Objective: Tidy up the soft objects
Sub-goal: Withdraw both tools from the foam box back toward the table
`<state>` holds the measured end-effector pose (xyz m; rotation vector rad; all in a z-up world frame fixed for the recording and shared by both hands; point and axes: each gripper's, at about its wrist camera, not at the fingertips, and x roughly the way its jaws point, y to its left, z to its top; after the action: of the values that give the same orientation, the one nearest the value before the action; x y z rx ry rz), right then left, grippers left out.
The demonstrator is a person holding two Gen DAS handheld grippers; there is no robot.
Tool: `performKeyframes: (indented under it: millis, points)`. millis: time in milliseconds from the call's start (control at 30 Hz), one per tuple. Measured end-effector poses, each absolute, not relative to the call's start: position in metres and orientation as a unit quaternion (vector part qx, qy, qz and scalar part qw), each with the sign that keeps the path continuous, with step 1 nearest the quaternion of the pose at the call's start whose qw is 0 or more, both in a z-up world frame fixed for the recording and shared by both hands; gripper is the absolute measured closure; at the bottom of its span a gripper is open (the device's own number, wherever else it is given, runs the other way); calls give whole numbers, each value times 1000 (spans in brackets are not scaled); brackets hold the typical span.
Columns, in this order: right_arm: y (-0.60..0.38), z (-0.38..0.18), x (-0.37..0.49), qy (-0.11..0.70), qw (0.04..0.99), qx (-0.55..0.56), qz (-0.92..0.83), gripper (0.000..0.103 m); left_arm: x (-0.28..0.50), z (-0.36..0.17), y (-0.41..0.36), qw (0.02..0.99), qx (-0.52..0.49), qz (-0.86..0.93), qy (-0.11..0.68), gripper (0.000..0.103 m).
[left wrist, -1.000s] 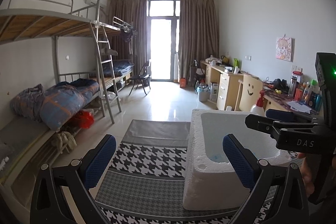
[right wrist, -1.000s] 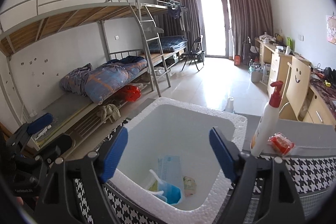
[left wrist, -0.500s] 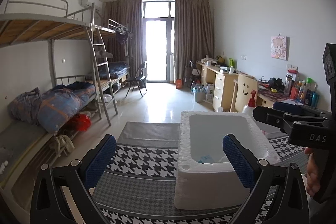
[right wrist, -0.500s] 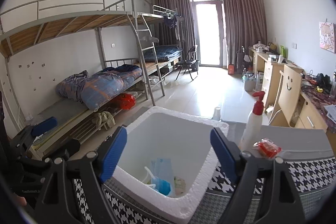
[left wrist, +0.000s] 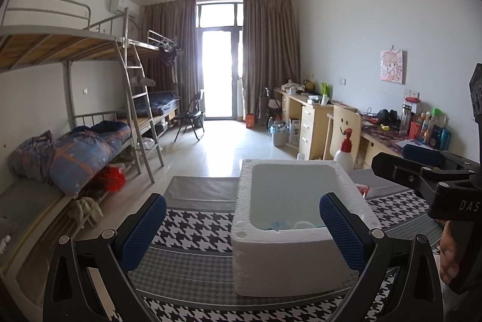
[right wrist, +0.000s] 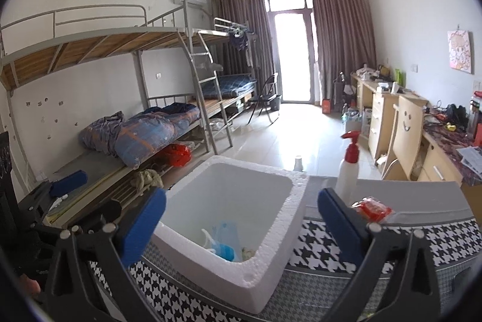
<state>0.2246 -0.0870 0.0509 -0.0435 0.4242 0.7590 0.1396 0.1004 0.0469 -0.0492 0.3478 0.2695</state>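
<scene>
A white foam box [left wrist: 289, 258] [right wrist: 241, 258] stands on a houndstooth cloth [left wrist: 192, 231]. Inside it lie a blue-and-clear plastic packet [right wrist: 224, 243] and other small soft items. A red soft packet [right wrist: 372, 209] lies on the cloth right of the box, beside a white pump bottle with a red top [right wrist: 348, 168]. My left gripper [left wrist: 241, 231] is open and empty, held back from the box. My right gripper [right wrist: 241, 219] is open and empty, above the box's near side. It also shows in the left wrist view [left wrist: 421, 171].
Bunk beds with a blue quilt [right wrist: 144, 132] line the left wall. Desks with clutter [right wrist: 391, 111] and a chair with a smiley face [right wrist: 405, 126] line the right wall. A folding chair [left wrist: 189, 117] stands near the balcony door.
Both grippers have drawn back and up from the foam box, which now looks smaller and farther. Both stay open and empty.
</scene>
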Motion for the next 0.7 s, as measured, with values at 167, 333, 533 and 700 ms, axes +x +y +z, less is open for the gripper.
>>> performKeyframes:
  millis: [167,333,533,700]
  points:
    - [-98,54,218,197,910,-21,364,1,136,51,92,978,-20,126,167,1]
    - [-107,55,213,192,912,-20,362,1,132,52,86,979,-19,120,165,1]
    - [-117,56,206,186,916,-18,355,1,127,54,76,981,-13,109,160,1]
    - [-129,56,199,181,919,-16,350,1,126,54,69,982,-11,99,159,1]
